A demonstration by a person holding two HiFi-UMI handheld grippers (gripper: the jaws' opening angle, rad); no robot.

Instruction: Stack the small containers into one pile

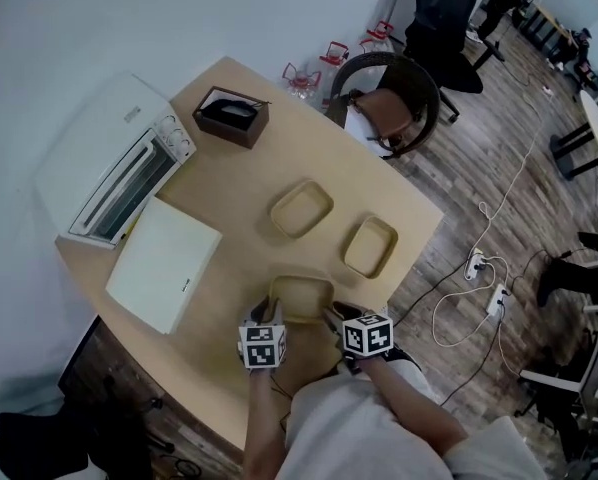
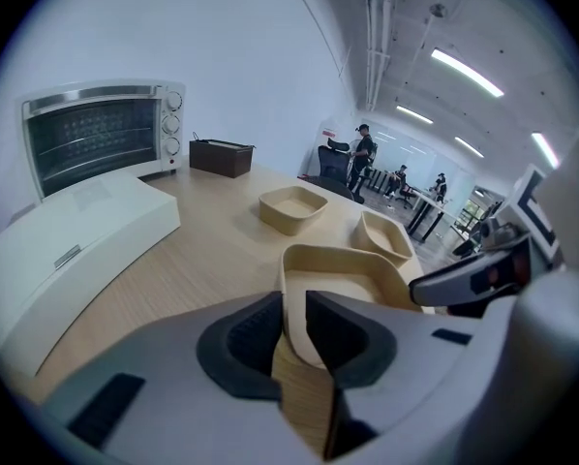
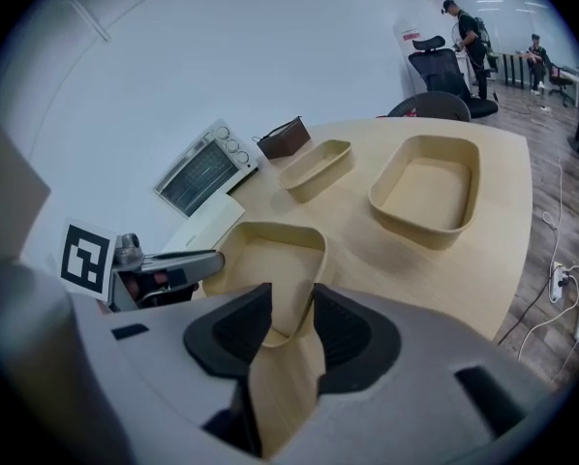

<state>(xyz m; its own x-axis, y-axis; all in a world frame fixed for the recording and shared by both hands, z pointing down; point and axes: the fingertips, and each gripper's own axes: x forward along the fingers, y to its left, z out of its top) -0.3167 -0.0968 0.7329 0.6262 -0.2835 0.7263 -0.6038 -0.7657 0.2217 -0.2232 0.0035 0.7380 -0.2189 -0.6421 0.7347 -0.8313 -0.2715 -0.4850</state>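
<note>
The pale wooden tabletop (image 1: 229, 168) filled the middle of the head view. On its far left corner stood a white toaster oven (image 1: 114, 158), and a flat white box (image 1: 164, 263) lay just beside it, nearer the person. A dark brown open box (image 1: 231, 116) sat at the far edge. Three tan, shallow, round-cornered containers lay apart from one another, none of them stacked. The far container (image 1: 301, 208) was near the middle of the tabletop. The right-hand container (image 1: 370, 246) was close to the right edge. The near container (image 1: 301, 296) lay by the person's edge, with both tools at its near side. The left hand-held gripper (image 2: 293, 303) had its jaws drawn narrow on the near container's left corner wall, one pad outside the wall and one inside, both against it. The right hand-held gripper (image 3: 291, 294) straddled that container's right near corner. Its jaws stood a little wider and the rounded rim lay between the pads, which did not plainly clamp it. Whether the near container rested on the tabletop or was raised off it could not be told.
</note>
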